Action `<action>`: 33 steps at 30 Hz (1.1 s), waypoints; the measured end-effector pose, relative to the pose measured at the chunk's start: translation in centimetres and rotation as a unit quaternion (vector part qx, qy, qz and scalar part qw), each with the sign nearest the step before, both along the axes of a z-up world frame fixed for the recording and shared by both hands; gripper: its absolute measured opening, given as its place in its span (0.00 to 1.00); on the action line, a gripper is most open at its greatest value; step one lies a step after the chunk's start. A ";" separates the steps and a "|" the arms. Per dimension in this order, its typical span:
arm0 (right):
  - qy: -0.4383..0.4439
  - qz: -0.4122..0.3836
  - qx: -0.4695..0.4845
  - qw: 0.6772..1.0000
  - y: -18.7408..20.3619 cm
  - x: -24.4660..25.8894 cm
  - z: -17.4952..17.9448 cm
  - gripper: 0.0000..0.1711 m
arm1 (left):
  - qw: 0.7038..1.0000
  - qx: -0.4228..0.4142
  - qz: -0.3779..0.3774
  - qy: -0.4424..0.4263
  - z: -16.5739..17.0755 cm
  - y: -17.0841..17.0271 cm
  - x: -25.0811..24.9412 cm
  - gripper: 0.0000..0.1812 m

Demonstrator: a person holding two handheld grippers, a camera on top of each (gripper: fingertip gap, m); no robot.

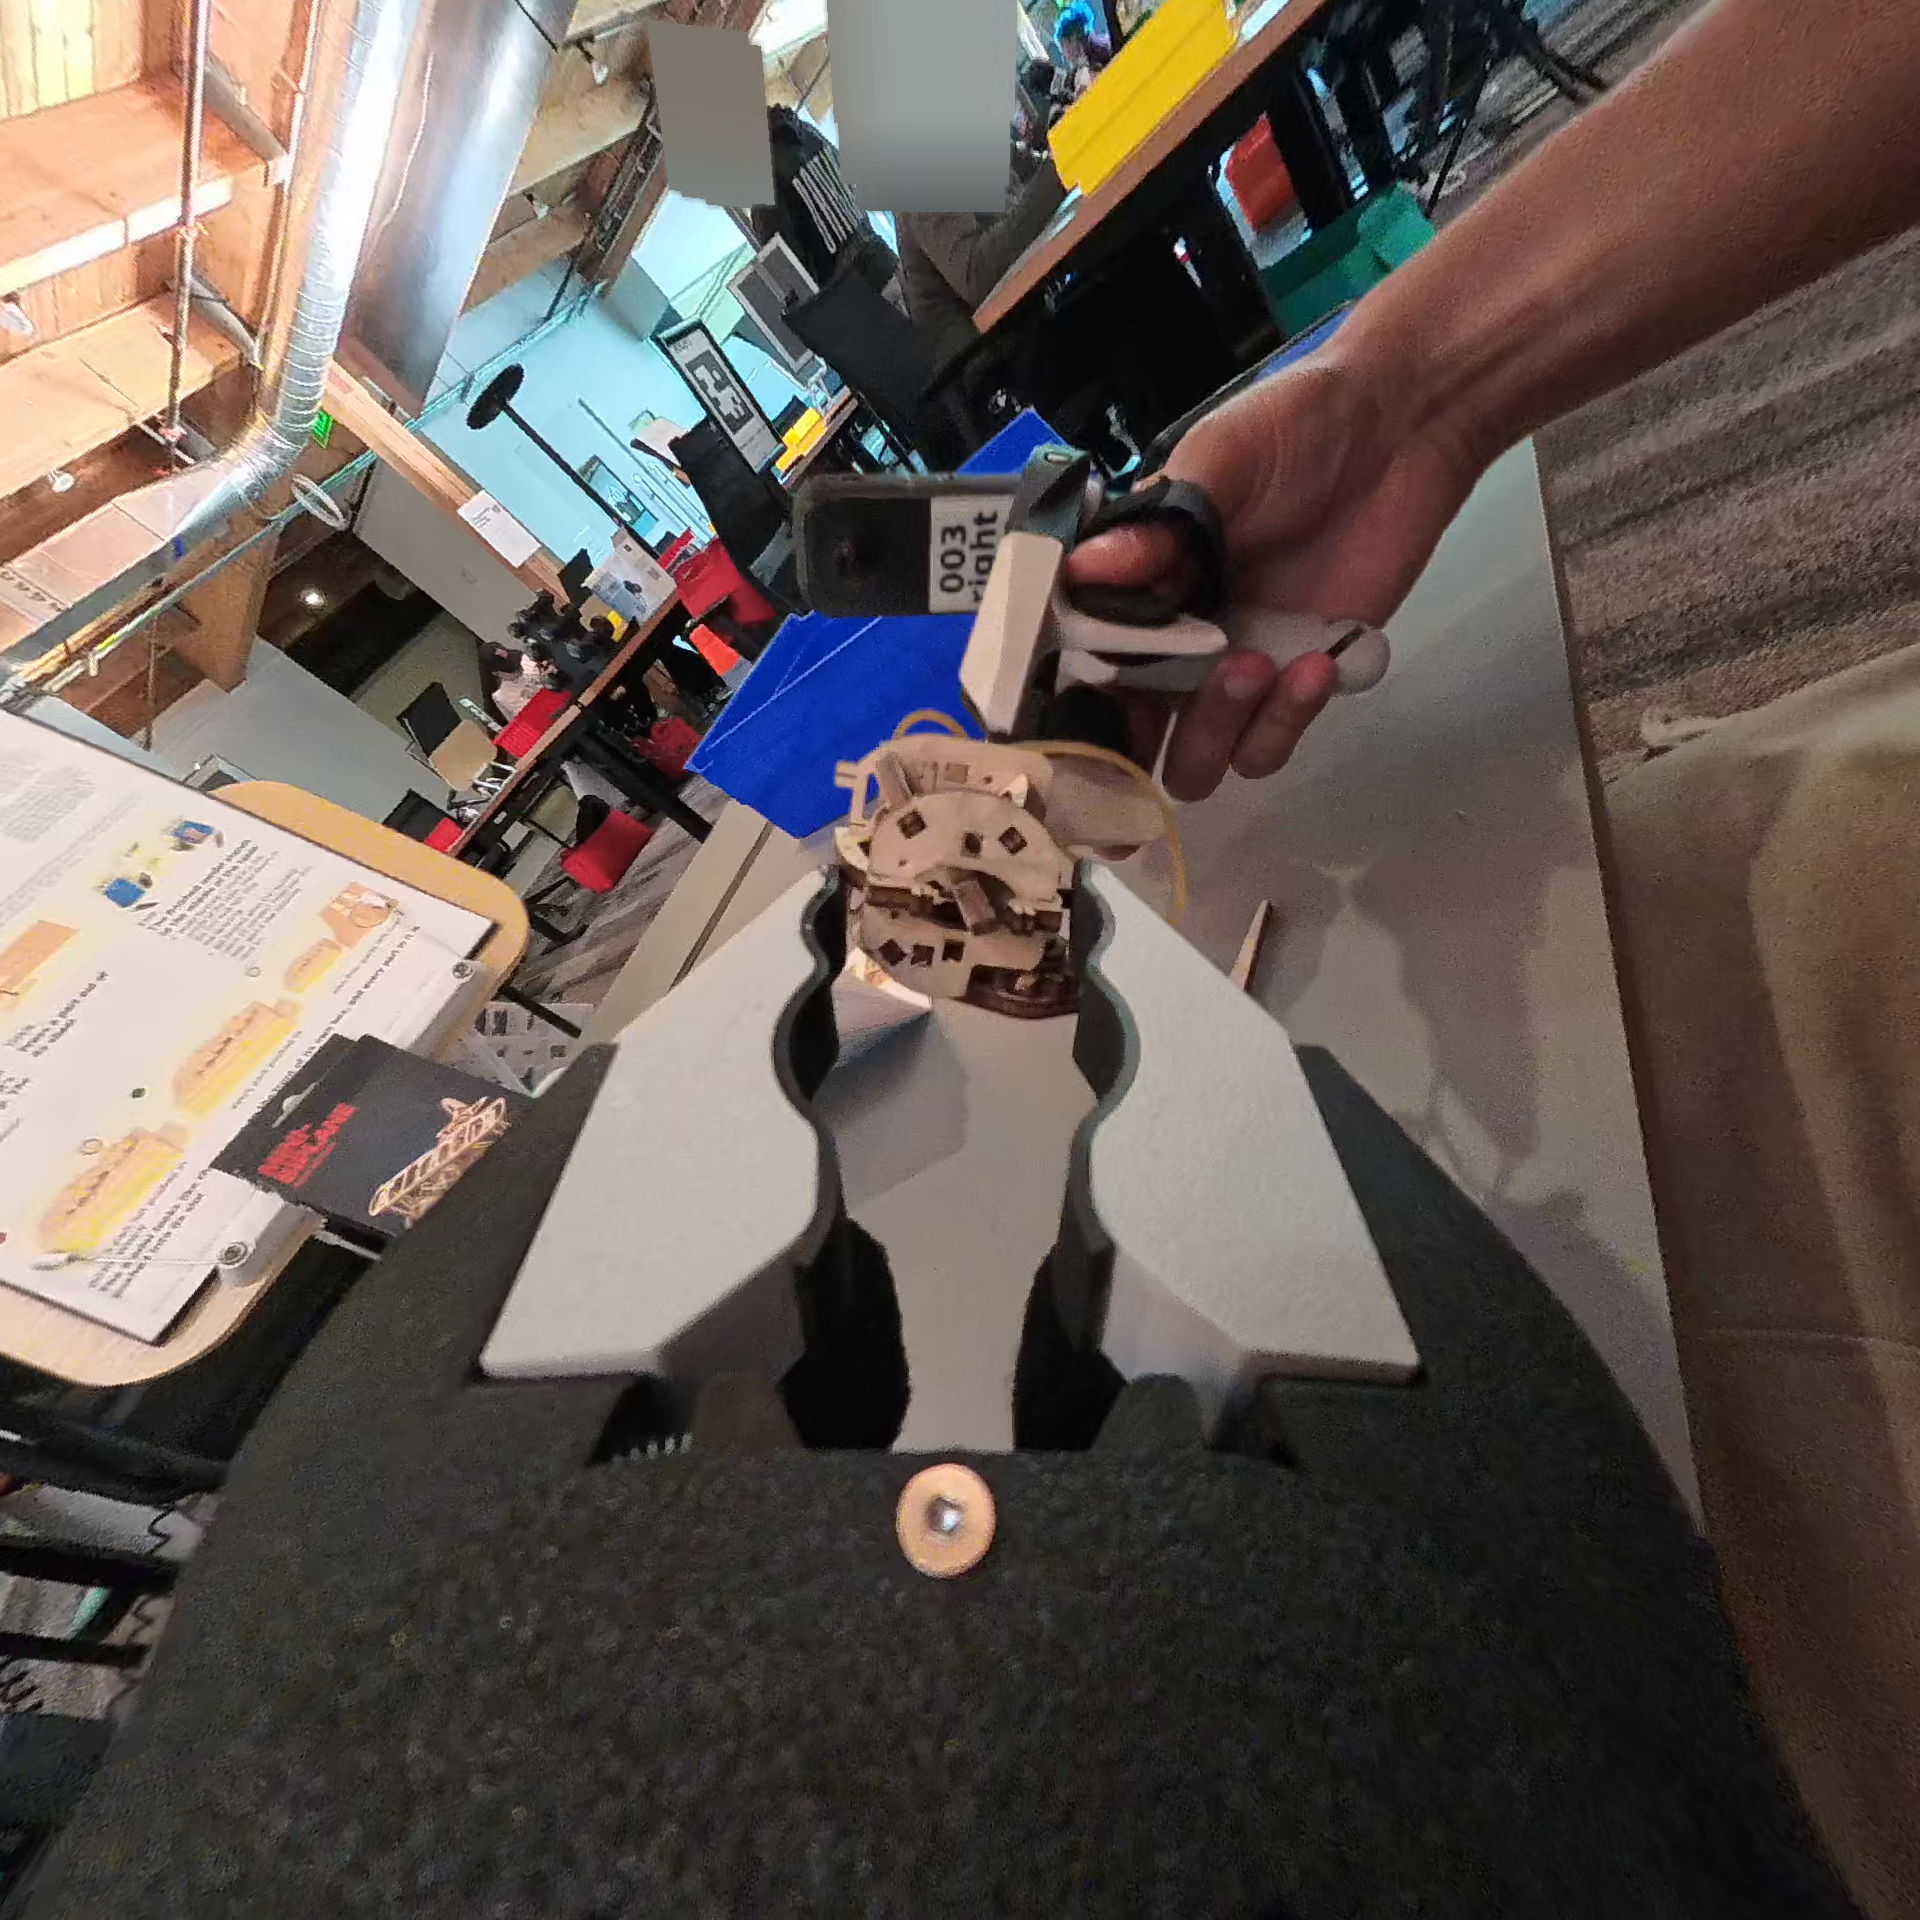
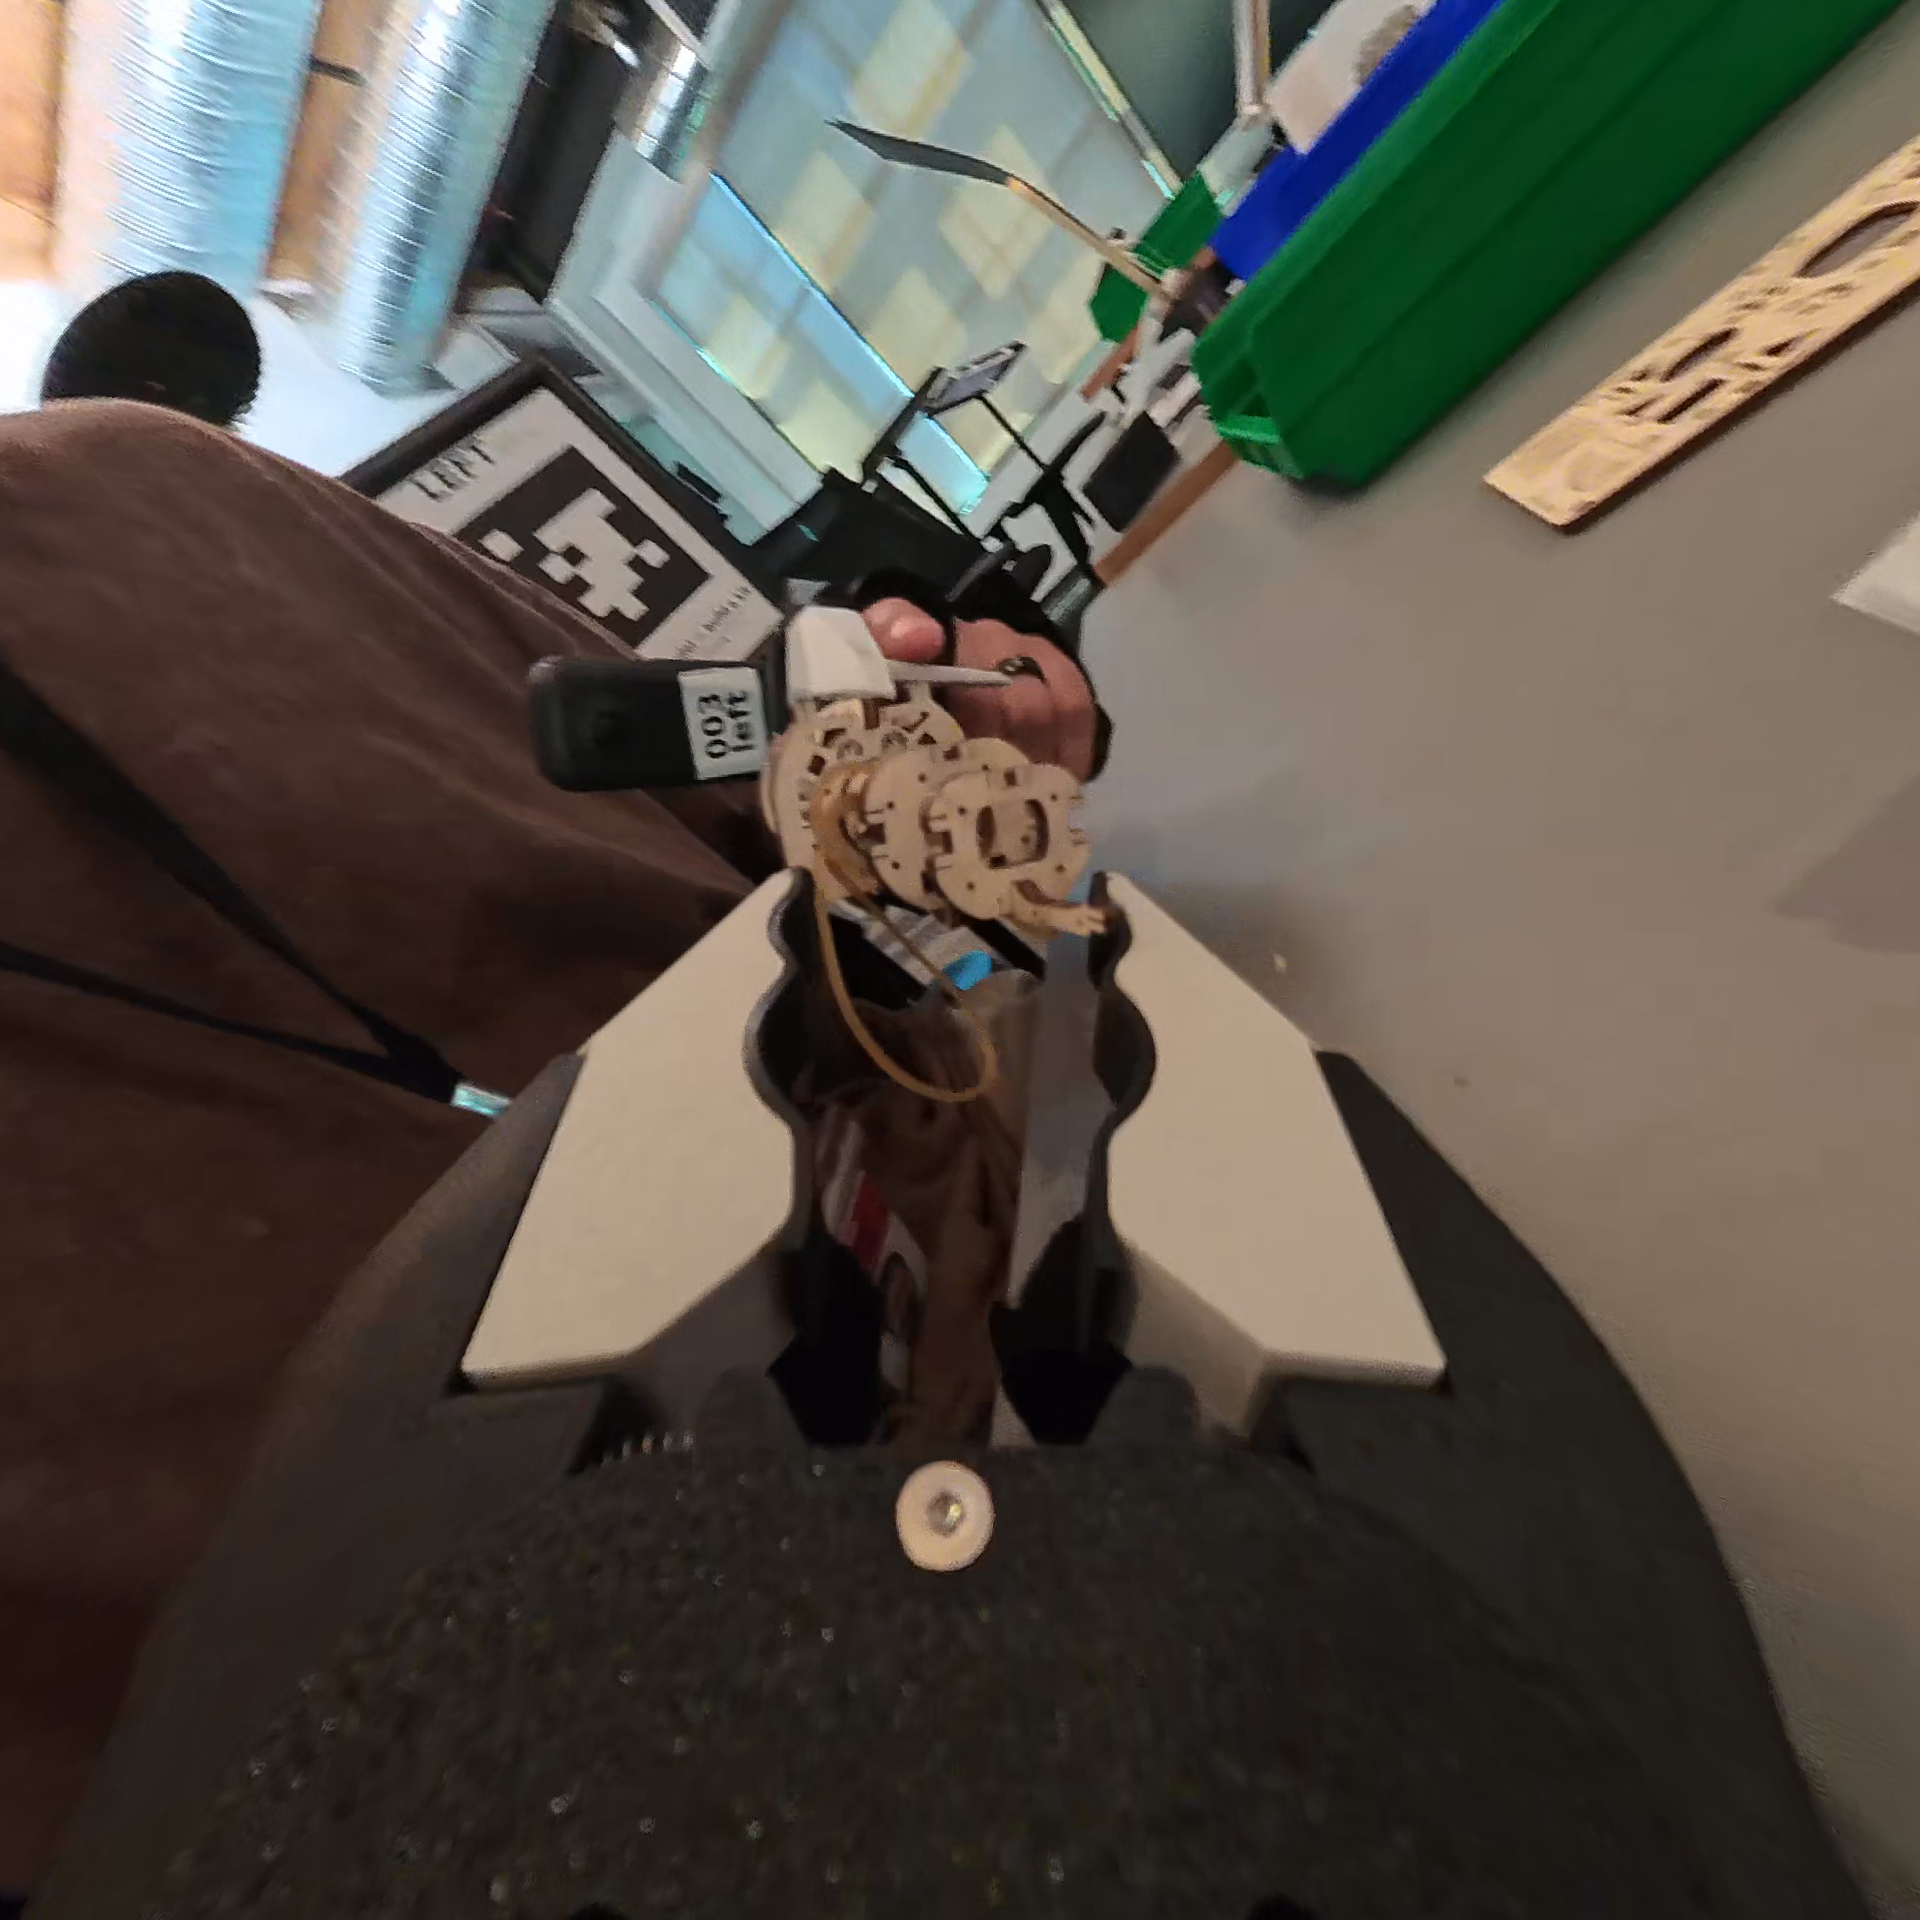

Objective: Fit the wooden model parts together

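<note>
The pale wooden model, a cluster of slotted round plates, sits between the tips of my left gripper, which is shut on it and holds it above the grey table. My right gripper, held by a hand, meets the model's top from above. In the right wrist view the model lies at the tips of my right gripper, and its lower edge touches both pads. A yellow rubber band hangs from the model between those fingers. The left gripper's white finger shows behind the model.
An instruction sheet on a wooden board and a black card package lie at left. A blue bin stands behind the model. A green bin and a cut-out wooden part sheet lie on the table. A brown-clad person is close at left.
</note>
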State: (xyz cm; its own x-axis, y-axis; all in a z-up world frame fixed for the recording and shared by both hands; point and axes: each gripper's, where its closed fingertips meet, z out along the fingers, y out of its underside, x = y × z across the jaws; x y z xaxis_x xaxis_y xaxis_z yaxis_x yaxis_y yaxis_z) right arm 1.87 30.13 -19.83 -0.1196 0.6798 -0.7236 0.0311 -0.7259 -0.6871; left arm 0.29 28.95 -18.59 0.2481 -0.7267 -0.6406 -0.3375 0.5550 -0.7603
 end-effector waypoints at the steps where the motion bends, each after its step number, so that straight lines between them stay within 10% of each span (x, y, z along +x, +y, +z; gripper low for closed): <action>1: 0.007 0.002 -0.008 1.000 0.0 -0.1 0.3 0.30 | 1.000 -0.002 -0.001 -0.006 0.2 0.0 -0.1 0.23; 33: 0.063 -0.117 -0.093 0.987 4.2 0.6 1.3 0.18 | 0.990 -0.099 0.101 0.017 -2.6 3.6 -1.3 0.29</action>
